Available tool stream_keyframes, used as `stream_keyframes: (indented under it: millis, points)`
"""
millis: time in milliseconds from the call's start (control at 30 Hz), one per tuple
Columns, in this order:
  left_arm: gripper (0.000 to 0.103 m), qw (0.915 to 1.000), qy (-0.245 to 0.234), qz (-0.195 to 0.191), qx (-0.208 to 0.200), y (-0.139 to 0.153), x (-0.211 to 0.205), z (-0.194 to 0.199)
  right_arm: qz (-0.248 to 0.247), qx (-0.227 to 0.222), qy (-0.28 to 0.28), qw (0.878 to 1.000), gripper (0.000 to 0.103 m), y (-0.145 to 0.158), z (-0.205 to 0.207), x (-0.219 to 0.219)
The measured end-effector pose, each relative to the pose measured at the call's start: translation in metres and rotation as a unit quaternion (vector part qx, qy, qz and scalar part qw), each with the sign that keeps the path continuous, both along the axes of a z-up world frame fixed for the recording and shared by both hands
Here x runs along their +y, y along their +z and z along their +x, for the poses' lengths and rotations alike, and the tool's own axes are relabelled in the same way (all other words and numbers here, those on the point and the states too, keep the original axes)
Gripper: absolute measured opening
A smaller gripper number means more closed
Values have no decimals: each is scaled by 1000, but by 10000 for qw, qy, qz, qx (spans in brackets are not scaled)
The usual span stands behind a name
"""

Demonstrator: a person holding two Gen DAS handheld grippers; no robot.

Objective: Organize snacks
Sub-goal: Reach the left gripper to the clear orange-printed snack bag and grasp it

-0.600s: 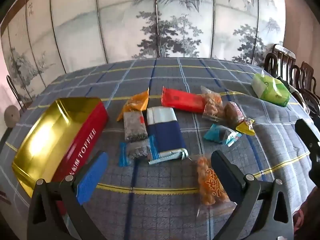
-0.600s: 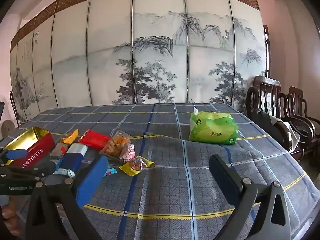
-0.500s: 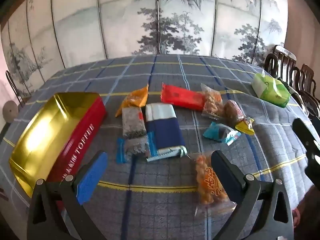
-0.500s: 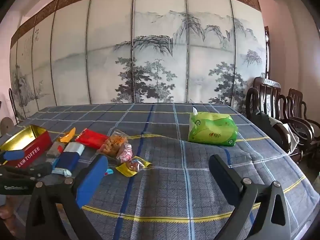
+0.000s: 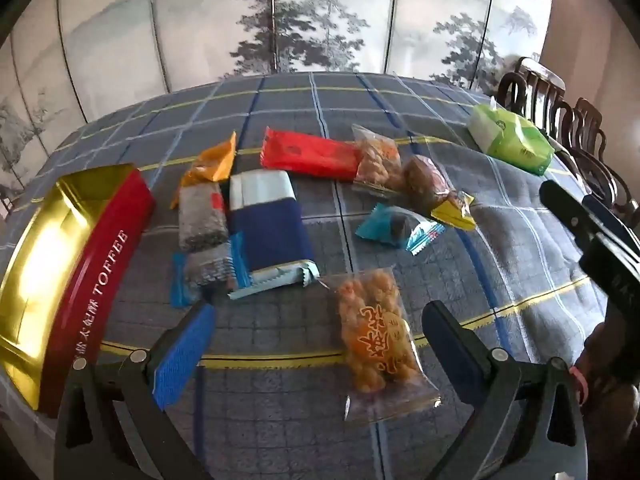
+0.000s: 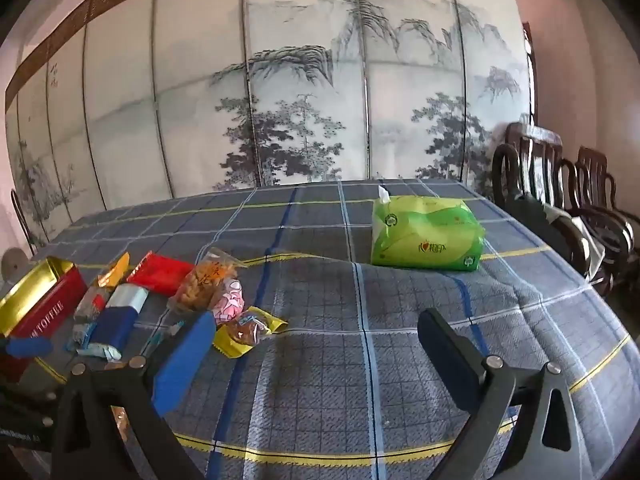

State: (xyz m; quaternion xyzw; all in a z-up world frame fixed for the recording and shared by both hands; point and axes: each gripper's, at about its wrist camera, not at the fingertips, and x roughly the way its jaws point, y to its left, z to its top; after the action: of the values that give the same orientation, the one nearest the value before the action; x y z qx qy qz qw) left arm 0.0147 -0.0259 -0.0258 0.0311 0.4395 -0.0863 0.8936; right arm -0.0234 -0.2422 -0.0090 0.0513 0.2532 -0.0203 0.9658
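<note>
Left gripper (image 5: 318,344): we hover jaws spread wide, empty, low centre of the left view.
Fried-snack bag (image 5: 376,336): lower centre, between our fingers; long axis runs up-down the frame, tilted slightly left at top.
Toffee tin (image 5: 60,264): left edge, lid off, mouth up, we judge to receive snacks.
Right gripper (image 6: 312,356): parted, empty, clear of the pile.

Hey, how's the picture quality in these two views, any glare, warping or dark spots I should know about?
Left wrist view: strong glare washes out the gold inside of the toffee tin; the fisheye bows the table edge and darkens the corners. Right wrist view: the folding screen curves at the sides, daylight is soft and even, and the green tissue pack looks sharp.
</note>
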Motion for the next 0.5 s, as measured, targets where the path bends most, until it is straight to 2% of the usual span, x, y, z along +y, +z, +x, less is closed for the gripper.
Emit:
stream_keyframes:
  millis: [133, 300, 367, 500]
  points:
    - [102, 9995, -235, -43, 227, -8, -6, 2, 171, 0, -48, 9998, 103, -1, 1, -5]
    - [99, 9993, -244, -92, 250, -9, -9, 4, 156, 3, -35, 9999, 103, 0, 1, -5]
    - [97, 9991, -216, -137, 329, -10, -9, 7, 175, 11, -37, 9998, 103, 0, 1, -4]
    - [89, 9988, -156, 46, 452, -15, -13, 14, 215, 0, -41, 9998, 103, 0, 1, -5]
